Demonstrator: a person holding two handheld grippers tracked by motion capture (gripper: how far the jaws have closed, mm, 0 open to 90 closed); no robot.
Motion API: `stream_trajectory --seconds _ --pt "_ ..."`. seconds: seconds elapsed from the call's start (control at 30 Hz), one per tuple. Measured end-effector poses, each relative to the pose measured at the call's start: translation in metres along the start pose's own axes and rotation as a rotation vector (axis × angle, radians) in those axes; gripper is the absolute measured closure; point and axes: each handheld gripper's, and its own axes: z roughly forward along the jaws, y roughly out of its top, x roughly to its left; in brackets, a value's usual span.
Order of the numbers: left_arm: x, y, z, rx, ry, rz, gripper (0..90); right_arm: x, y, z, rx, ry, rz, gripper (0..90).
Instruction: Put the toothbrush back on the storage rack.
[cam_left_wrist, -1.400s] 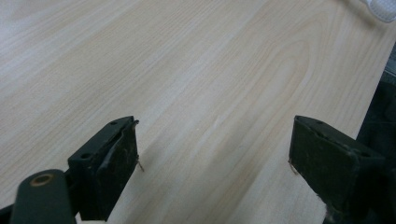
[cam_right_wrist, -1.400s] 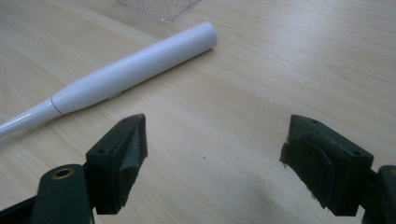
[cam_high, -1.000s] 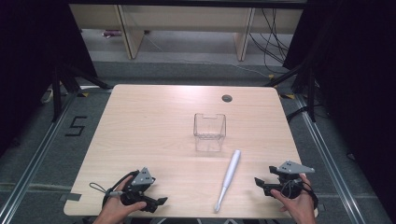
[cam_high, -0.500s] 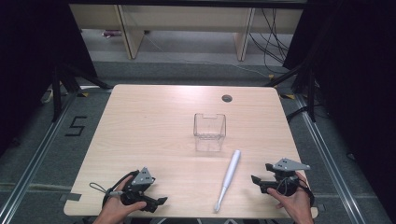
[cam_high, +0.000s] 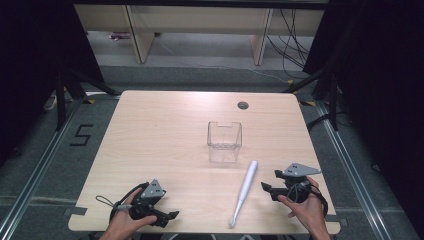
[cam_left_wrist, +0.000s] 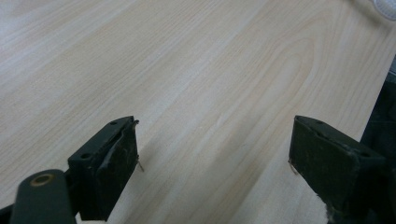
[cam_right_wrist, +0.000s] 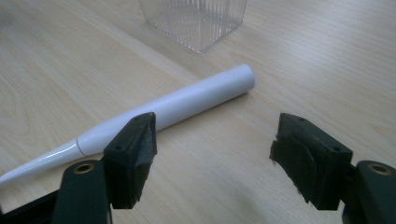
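Observation:
A white tapered wand, like a toothbrush handle (cam_high: 245, 190) (cam_right_wrist: 177, 105), lies flat on the wooden table (cam_high: 165, 135) near its front edge. Just behind it stands a clear plastic box (cam_high: 224, 141) (cam_right_wrist: 194, 18), upright and empty. My right gripper (cam_high: 268, 190) (cam_right_wrist: 212, 147) is open and sits a little right of the wand, its jaws pointing at it without touching. Near the front left corner my left gripper (cam_high: 172, 216) (cam_left_wrist: 215, 158) rests low over bare wood, open, with nothing between its jaws.
A round cable hole (cam_high: 243, 105) sits in the table's far right part. Dark floor with a "5" mark (cam_high: 81, 135) lies left of the table. Shelving and cables stand behind. The table's front edge runs just beside the left gripper.
My right gripper has edged slightly left toward the wand. The left gripper, the wand and the box have stayed put.

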Motion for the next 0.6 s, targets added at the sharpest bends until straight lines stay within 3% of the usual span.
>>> stream_trajectory --seconds 0.07,0.1,0.13,0.17,0.2,0.23,0.27,0.33,0.37,0.43,0.47,0.53,0.6 --pt "0.0 0.0 0.0 -0.003 -0.005 -0.006 14.9 0.002 0.002 0.001 0.016 0.012 0.018 32.7" --pt "-0.001 0.0 0.001 -0.01 -0.009 -0.017 14.9 0.0 0.004 0.002 0.01 0.005 -0.003 33.4" --pt "-0.001 0.0 0.001 -0.009 -0.009 -0.015 14.9 0.004 0.004 0.003 0.012 0.019 0.057 34.8" --pt "-0.001 0.0 0.001 -0.01 -0.009 -0.016 14.9 0.0 0.006 0.004 0.002 0.03 0.015 35.7" --pt "-0.001 0.0 0.001 -0.01 -0.01 -0.017 14.9 0.002 0.006 0.004 0.014 0.035 0.042 36.6" --pt "-0.001 0.0 0.001 -0.011 -0.01 -0.018 14.9 0.0 0.007 0.006 0.001 0.027 0.01 38.3" --pt "-0.001 0.0 0.001 -0.012 -0.01 -0.018 14.9 0.002 0.008 0.007 0.008 0.034 0.035 39.3" --pt "-0.001 0.0 0.0 -0.011 -0.009 -0.014 14.9 -0.001 0.011 0.009 0.003 0.035 0.007 41.5" --pt "-0.001 0.0 0.0 -0.011 -0.009 -0.015 14.9 0.001 0.012 0.009 0.013 0.039 0.026 43.5" --pt "0.0 0.0 0.0 0.0 -0.001 0.001 14.9 0.001 0.015 0.012 0.001 0.035 0.005 46.2" --pt "-0.001 0.0 0.001 -0.011 -0.01 -0.018 14.9 0.003 0.017 0.012 0.013 0.042 0.021 47.7" --pt "0.0 0.0 0.0 0.003 -0.004 0.002 14.9 0.002 0.02 0.016 -0.001 0.043 -0.023 52.3" --pt "-0.001 0.0 0.0 -0.009 -0.01 -0.015 14.9 0.003 0.023 0.02 -0.006 0.048 -0.037 58.8"
